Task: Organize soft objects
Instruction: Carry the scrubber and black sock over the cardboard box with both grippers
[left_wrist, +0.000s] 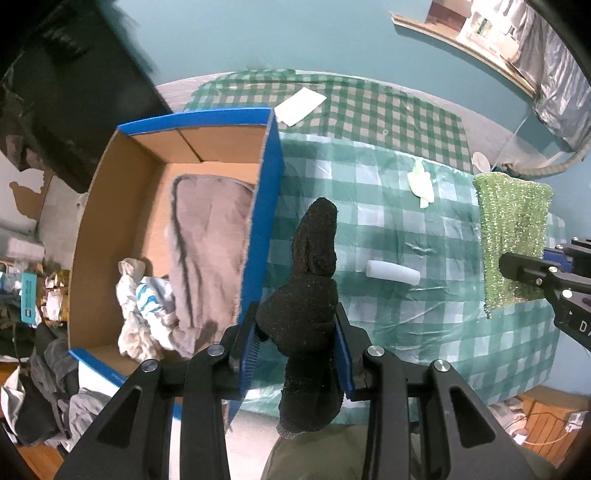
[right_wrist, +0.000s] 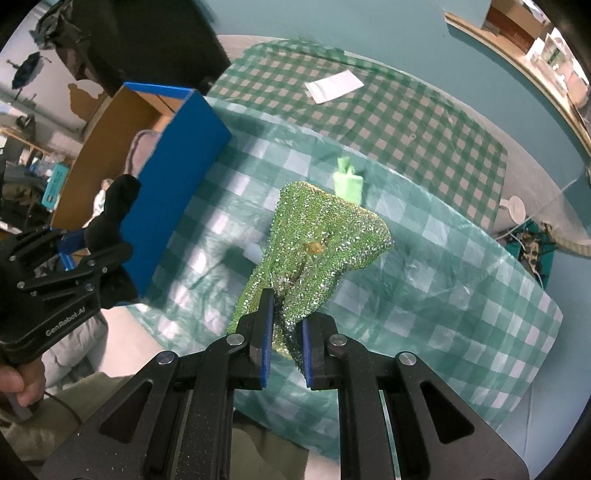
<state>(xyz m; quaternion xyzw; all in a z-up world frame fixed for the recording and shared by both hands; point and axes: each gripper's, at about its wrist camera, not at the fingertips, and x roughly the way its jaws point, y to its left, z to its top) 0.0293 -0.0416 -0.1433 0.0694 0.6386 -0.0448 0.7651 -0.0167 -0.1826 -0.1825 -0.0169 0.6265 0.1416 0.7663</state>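
Note:
My left gripper (left_wrist: 298, 325) is shut on a black sock (left_wrist: 314, 258), which hangs above the checked tablecloth (left_wrist: 424, 306) just right of the blue cardboard box (left_wrist: 266, 192). Inside the box lie a grey cloth (left_wrist: 210, 236) and a white, blue-striped cloth (left_wrist: 147, 299). My right gripper (right_wrist: 289, 314) is shut on a glittery green cloth (right_wrist: 321, 236), lifted over the table. The right wrist view shows the left gripper (right_wrist: 85, 251) with the sock (right_wrist: 110, 218) beside the box (right_wrist: 177, 177). A small light-green cloth (right_wrist: 347, 184) lies on the table beyond.
A white cylinder (left_wrist: 393, 273) lies on the tablecloth between the grippers. At the far side of the table rests a white card (left_wrist: 299, 105). Clothes are piled on the floor at left (left_wrist: 55, 387). Cables and a white round object (right_wrist: 513, 208) sit off the table's right edge.

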